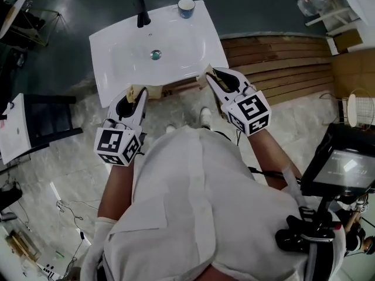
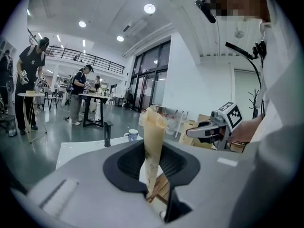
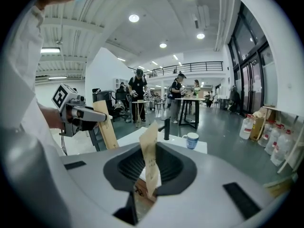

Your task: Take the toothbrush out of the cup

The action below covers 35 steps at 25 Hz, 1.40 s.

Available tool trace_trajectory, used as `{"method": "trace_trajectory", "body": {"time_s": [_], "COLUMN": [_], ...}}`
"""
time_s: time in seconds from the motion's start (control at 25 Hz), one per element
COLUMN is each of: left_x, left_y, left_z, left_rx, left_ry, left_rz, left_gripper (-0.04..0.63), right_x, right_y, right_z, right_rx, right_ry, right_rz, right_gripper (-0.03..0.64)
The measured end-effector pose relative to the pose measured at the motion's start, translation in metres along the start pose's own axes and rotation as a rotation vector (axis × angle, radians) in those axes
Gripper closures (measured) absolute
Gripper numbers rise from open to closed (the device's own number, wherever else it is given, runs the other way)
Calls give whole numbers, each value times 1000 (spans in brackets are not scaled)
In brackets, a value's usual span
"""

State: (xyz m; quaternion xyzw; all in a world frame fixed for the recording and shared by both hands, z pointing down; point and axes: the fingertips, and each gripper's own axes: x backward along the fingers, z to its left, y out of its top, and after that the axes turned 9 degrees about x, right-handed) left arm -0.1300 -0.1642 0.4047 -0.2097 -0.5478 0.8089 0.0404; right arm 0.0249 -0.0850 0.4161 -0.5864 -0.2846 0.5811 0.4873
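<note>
The cup [image 1: 186, 7] is sitting on the sink's [image 1: 123, 57] far corner, well apart from both grippers. No toothbrush is showing anywhere, inside it or out. The left gripper [image 1: 139, 92] and right gripper [image 1: 209, 72] are hovering by the near rim, jaws pinched narrow and carrying nothing.

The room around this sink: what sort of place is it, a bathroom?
Not a bathroom, more likely a large workshop or lab hall. The white sink stands alone on an open floor, people work at tall tables behind it, and a railed upper gallery runs above.
</note>
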Motion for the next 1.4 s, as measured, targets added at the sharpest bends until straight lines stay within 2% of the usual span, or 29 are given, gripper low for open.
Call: {"method": "trace_trajectory", "body": {"time_s": [0.16,0.68,1.16,1.4], "left_x": [21,33,36,26], "left_y": [-7,-14,-16,-19], "left_z": [8,15,20,14], "left_rx": [-1,4,9,18], "left_ry": [-9,-28,-31,-63], "left_rz": [3,10,9,19], "left_gripper": [517,517,517,518], "right_x": [-4,-6,-6,5], "right_y": [6,7,9,3], "right_z": [24,41,45,32], "right_rx": [-2,-2,2,-18], "right_ry": [-2,-15,-24,-67], "right_rz": [-3,8,13,28], "right_gripper": [565,565,565,565]}}
